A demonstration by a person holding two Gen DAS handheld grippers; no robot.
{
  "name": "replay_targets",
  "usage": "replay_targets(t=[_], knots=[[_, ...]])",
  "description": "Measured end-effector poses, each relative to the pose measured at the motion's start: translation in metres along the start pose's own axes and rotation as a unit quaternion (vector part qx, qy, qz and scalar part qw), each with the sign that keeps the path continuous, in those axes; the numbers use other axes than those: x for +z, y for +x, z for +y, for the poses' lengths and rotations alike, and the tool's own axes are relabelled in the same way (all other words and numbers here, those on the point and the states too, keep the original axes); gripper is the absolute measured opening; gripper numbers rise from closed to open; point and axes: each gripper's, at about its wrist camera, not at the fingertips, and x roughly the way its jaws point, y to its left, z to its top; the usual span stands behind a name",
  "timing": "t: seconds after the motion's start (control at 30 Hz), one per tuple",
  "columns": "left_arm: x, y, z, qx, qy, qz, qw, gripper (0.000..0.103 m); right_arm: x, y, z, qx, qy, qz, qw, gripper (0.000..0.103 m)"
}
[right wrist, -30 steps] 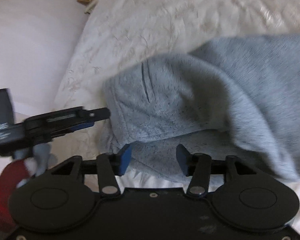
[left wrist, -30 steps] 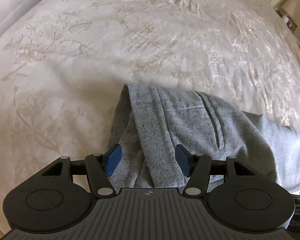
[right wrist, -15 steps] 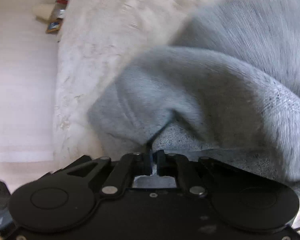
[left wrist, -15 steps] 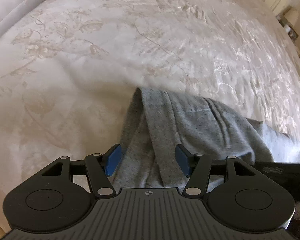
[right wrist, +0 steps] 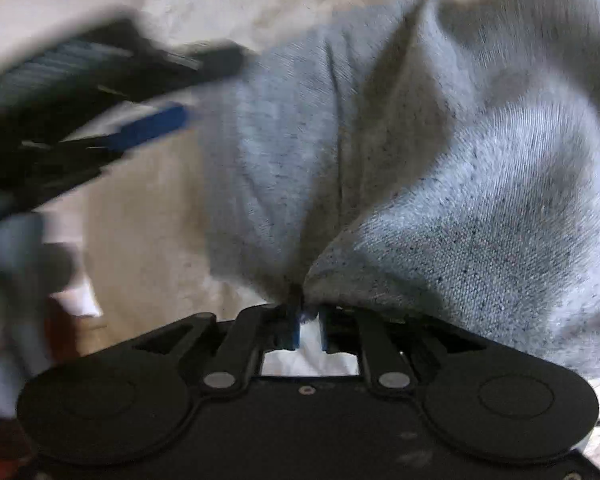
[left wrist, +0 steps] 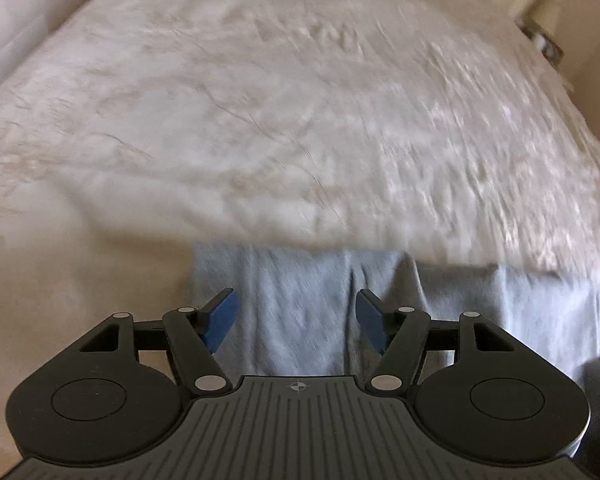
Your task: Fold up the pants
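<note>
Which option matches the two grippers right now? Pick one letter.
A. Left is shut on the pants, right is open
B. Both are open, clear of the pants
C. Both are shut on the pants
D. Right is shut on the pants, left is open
D: the right gripper has its jaws pinched on a gathered bunch of the grey pants, while the left gripper stands with its blue pads wide apart.

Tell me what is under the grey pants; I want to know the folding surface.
Around the grey pants lies a cream embroidered bedspread, so they rest on it. The part directly beneath is covered. The right hand-held gripper pinches their edge.
</note>
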Motion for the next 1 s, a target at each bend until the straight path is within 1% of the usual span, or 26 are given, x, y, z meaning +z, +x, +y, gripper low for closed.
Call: replay_targets(t=[0.03,0.07,0.13,0.2,0.23,0.27,0.3,0.33,0.4,0.43,0.5,0.53,0.57,0.6,0.63,0.67,0.7,0.8,0.9,0.93,0.97,1.0], knots=[[-0.003,0.008,-0.002,-0.001,0.005,0.010,0.9999,0.064,0.003,-0.012,0.002,0.006,-0.017,0.000,1.000,0.034],[-0.006,0.015,-0.003,0.000,0.010,0.020,0.9998,0.064,0.004,-0.025,0.003,0.008,-0.035,-0.003,0.999,0.041],[-0.015,0.029,-0.002,0.012,0.027,0.041,0.9987,0.064,0.007,-0.061,0.001,-0.004,-0.077,-0.026,0.997,0.042],[-0.025,0.046,0.002,0.034,0.049,0.073,0.9955,0.065,0.016,-0.094,-0.007,-0.031,-0.109,-0.065,0.991,0.042],[-0.030,0.051,0.006,0.037,0.055,0.082,0.9944,0.068,0.023,-0.109,-0.012,-0.057,-0.124,-0.092,0.986,0.047],[-0.034,0.055,0.011,0.036,0.057,0.085,0.9941,0.071,0.032,-0.120,-0.016,-0.083,-0.136,-0.116,0.980,0.055],[-0.036,0.056,0.015,0.036,0.055,0.087,0.9940,0.080,0.041,-0.128,-0.023,-0.109,-0.150,-0.138,0.973,0.058],[-0.037,0.058,0.020,0.039,0.050,0.093,0.9936,0.087,0.052,-0.133,-0.029,-0.130,-0.165,-0.152,0.966,0.061],[-0.037,0.060,0.031,0.029,0.030,0.104,0.9937,0.088,0.071,-0.133,-0.044,-0.167,-0.201,-0.159,0.952,0.061],[-0.036,0.060,0.034,0.029,0.023,0.106,0.9937,0.091,0.080,-0.128,-0.049,-0.182,-0.223,-0.152,0.945,0.061],[-0.035,0.059,0.036,0.033,0.022,0.108,0.9933,0.091,0.089,-0.114,-0.054,-0.192,-0.263,-0.127,0.937,0.062],[-0.035,0.056,0.036,0.034,0.020,0.106,0.9935,0.090,0.092,-0.109,-0.057,-0.191,-0.281,-0.114,0.934,0.062],[-0.033,0.052,0.034,0.034,0.019,0.100,0.9942,0.089,0.094,-0.103,-0.059,-0.188,-0.297,-0.102,0.930,0.061],[-0.030,0.046,0.032,0.034,0.018,0.092,0.9950,0.087,0.091,-0.096,-0.057,-0.186,-0.309,-0.092,0.928,0.053],[-0.024,0.040,0.029,0.030,0.017,0.080,0.9962,0.087,0.089,-0.084,-0.051,-0.183,-0.320,-0.080,0.926,0.017],[-0.019,0.031,0.026,0.023,0.015,0.064,0.9976,0.087,0.090,-0.079,-0.048,-0.189,-0.326,-0.070,0.924,0.008],[-0.011,0.021,0.022,0.014,0.012,0.045,0.9988,0.087,0.081,-0.081,-0.046,-0.197,-0.335,-0.070,0.919,0.008],[0.014,0.005,0.004,-0.013,0.015,-0.001,0.9998,0.087,0.050,-0.090,-0.039,-0.199,-0.363,-0.088,0.906,0.008],[0.043,0.016,-0.025,-0.041,0.029,-0.019,0.9986,0.087,0.019,-0.085,-0.032,-0.215,-0.387,-0.094,0.892,0.007],[0.048,0.023,-0.038,-0.046,0.034,-0.019,0.9982,0.087,0.010,-0.082,-0.030,-0.218,-0.390,-0.093,0.890,0.006],[0.053,0.033,-0.049,-0.051,0.042,-0.019,0.9976,0.087,0.004,-0.079,-0.030,-0.219,-0.389,-0.087,0.891,0.002],[0.054,0.042,-0.059,-0.054,0.051,-0.015,0.9971,0.087,-0.003,-0.074,-0.032,-0.215,-0.383,-0.075,0.895,0.002]])
